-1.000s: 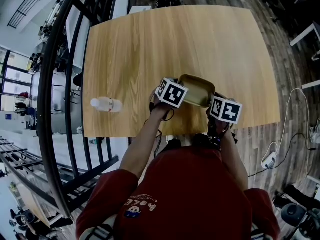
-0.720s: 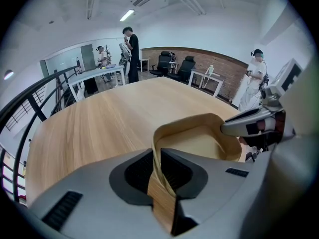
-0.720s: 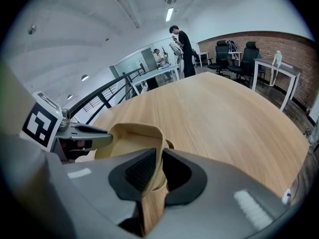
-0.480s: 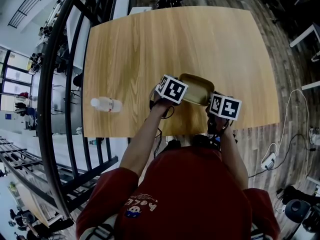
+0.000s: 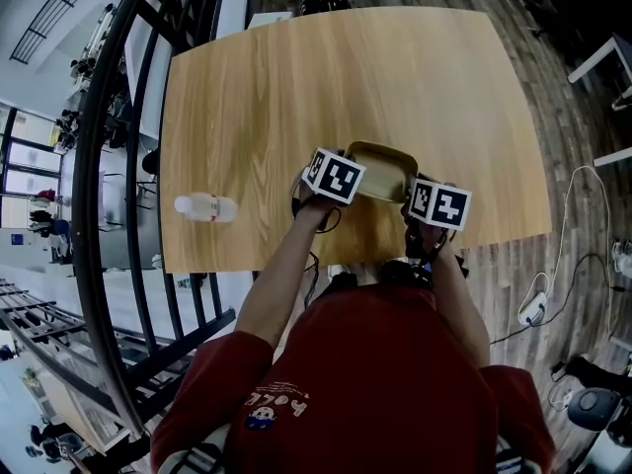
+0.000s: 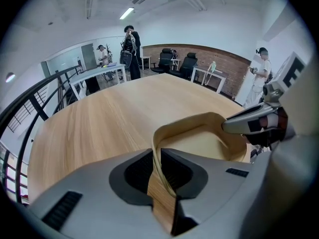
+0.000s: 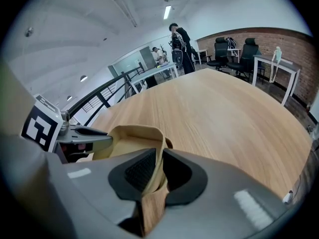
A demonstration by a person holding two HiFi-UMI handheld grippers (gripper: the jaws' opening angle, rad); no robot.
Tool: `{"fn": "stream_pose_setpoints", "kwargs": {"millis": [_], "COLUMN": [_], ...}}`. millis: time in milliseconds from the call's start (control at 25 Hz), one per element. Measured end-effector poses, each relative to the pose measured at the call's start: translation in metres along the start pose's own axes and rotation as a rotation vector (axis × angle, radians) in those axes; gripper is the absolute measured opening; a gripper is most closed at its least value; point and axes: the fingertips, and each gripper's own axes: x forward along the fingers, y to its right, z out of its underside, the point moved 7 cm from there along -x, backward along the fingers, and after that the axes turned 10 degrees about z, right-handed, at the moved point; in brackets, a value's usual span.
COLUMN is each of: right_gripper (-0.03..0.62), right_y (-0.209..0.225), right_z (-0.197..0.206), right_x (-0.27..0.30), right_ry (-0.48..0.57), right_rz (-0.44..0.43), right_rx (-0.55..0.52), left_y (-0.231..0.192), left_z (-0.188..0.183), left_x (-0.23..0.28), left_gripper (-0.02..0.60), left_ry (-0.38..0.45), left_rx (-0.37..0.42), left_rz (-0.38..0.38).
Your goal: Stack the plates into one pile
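Note:
A tan square plate (image 5: 380, 169) sits low over the near part of the wooden table (image 5: 326, 77), with a gripper on each side of it. My left gripper (image 5: 355, 180) is shut on its left rim; in the left gripper view the rim (image 6: 199, 138) runs up between the two pads (image 6: 137, 171). My right gripper (image 5: 411, 194) has the plate's right rim (image 7: 132, 138) between its pads, still touching it, while its jaws are opening slightly. A darker edge (image 7: 168, 143) shows just behind that rim; I cannot tell whether it is a second plate.
A clear plastic bottle (image 5: 207, 206) lies on its side near the table's left front edge. A black railing (image 5: 109, 215) runs along the left. People (image 6: 130, 49) and office chairs (image 6: 189, 63) stand beyond the far end of the table.

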Motion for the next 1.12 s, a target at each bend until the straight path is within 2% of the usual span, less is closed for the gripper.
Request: {"fn": "stream_pose_setpoints", "kwargs": {"millis": [160, 520, 680, 920, 1040, 1120], "right_gripper": [0.055, 0.054, 0.054, 0.057, 0.073, 0.105], "right_y": [0.001, 0.005, 0.006, 0.009, 0.008, 0.01], "right_z": [-0.003, 0.002, 0.004, 0.015, 0.02, 0.022], "right_x": [-0.004, 0.006, 0.005, 0.013, 0.015, 0.016], "right_ry": [0.018, -0.008, -0.002, -0.055, -0.062, -0.064], "right_rz": [-0.001, 0.005, 0.015, 0.019, 0.05, 0.071], "right_rx": [-0.005, -0.004, -0.012, -0.029, -0.062, -0.08], "left_y": [0.003, 0.001, 0.003, 0.005, 0.007, 0.007], "left_z": [-0.004, -0.001, 0.003, 0.016, 0.024, 0.031], "left_x": [-0.004, 0.006, 0.01, 0.018, 0.022, 0.025], "left_gripper": [0.054, 0.054, 0.055, 0.059, 0.064, 0.073], "left_ry": [0.022, 0.014, 0.001, -0.04, -0.057, -0.067], "left_rx": [0.005, -0.01, -0.004, 0.001, 0.016, 0.014], "left_rz": [-0.015, -0.001, 0.009, 0.003, -0.016, -0.025]}}
